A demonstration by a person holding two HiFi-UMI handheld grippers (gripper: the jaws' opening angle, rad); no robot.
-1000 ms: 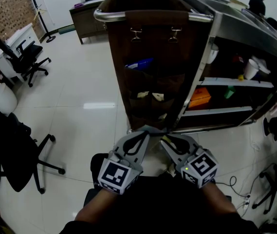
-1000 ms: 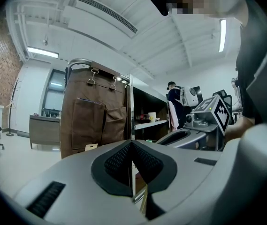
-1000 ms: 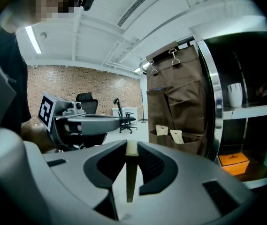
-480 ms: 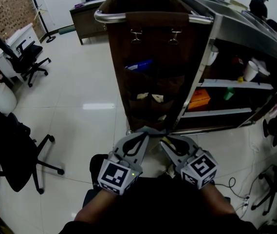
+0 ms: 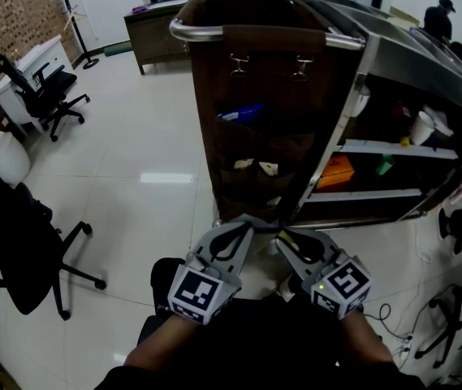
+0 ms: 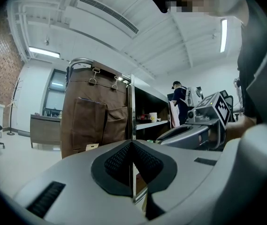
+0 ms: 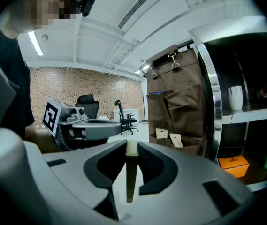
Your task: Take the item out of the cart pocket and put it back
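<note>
Return step, I judge: right tongs [image 7: 132, 146] clamp a thin flat item [image 7: 130, 182] edge-on, out of the cart pocket [image 5: 251, 177] and well short of the cart's [image 5: 263, 29] end face. Left tongs [image 6: 132, 144] pinched together, empty. Next: carry it forward and slot it in from above.

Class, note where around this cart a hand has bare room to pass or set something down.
Bare: the white floor between the office chair and the cart; the upper shelf left of the cup. Crowded: pockets holding the blue item and pale tags; the lower shelf around the orange box.
</note>
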